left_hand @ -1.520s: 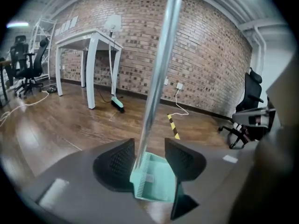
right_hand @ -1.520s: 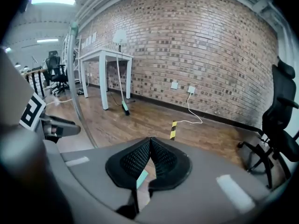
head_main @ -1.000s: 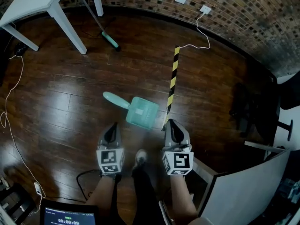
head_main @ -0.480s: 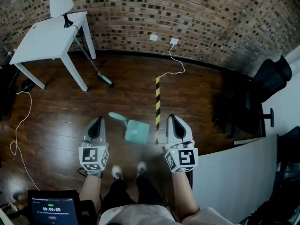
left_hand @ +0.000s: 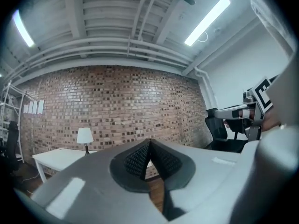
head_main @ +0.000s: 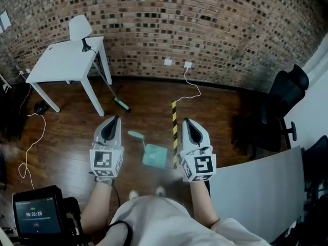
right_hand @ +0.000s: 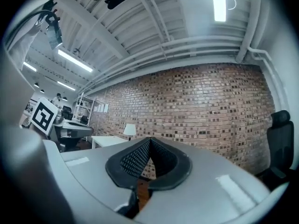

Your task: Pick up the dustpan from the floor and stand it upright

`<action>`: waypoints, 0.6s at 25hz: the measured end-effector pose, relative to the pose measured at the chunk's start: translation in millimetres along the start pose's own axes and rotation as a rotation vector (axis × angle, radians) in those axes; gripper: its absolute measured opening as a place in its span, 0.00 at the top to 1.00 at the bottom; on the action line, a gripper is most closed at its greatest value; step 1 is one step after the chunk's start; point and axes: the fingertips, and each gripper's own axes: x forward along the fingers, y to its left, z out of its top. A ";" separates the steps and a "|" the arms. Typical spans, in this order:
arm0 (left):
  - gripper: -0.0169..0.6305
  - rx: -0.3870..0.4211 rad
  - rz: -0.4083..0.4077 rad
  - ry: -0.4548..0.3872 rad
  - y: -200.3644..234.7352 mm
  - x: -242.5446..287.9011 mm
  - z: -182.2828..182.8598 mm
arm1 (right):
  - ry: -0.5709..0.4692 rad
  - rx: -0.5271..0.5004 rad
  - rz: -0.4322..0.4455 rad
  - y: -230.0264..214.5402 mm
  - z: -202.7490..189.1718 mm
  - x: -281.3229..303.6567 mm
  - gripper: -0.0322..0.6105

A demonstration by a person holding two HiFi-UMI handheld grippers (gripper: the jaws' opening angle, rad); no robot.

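The teal dustpan (head_main: pixel 154 155) lies flat on the wooden floor, its handle (head_main: pixel 136 135) pointing up-left in the head view. It lies between my two grippers and far below them. My left gripper (head_main: pixel 114 121) is held level in the air, shut, with nothing in it. My right gripper (head_main: pixel 187 123) is level beside it, also shut and empty. In the left gripper view the jaws (left_hand: pixel 149 144) meet at the tip with only the brick wall beyond. The right gripper's jaws (right_hand: pixel 149 141) likewise meet. The dustpan shows in neither gripper view.
A teal-headed broom (head_main: pixel 121 104) leans against a white table (head_main: pixel 66 60) that bears a lamp (head_main: pixel 80 29). A black-and-yellow strip (head_main: pixel 175 122) runs along the floor beside the dustpan. A black office chair (head_main: pixel 279 106) and a grey panel (head_main: pixel 256 183) stand at right; a timer screen (head_main: pixel 33 214) at lower left.
Both grippers have risen high above the floor, staying shut. The head view has lifted from the floor to take in the brick wall. The dustpan has stayed on the floor.
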 end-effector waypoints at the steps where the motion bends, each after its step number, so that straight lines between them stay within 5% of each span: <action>1: 0.97 0.008 -0.002 -0.013 0.4 0.0 7.1 | -0.010 -0.002 -0.006 -0.9 5.0 0.2 0.93; 7: 0.97 0.018 -0.022 -0.045 7.0 -5.7 28.6 | -0.076 -0.012 -0.014 9.5 42.5 7.6 0.93; 15: 0.97 -0.031 -0.046 -0.024 12.0 -44.6 32.6 | -0.029 0.004 -0.054 38.3 50.7 -23.6 0.93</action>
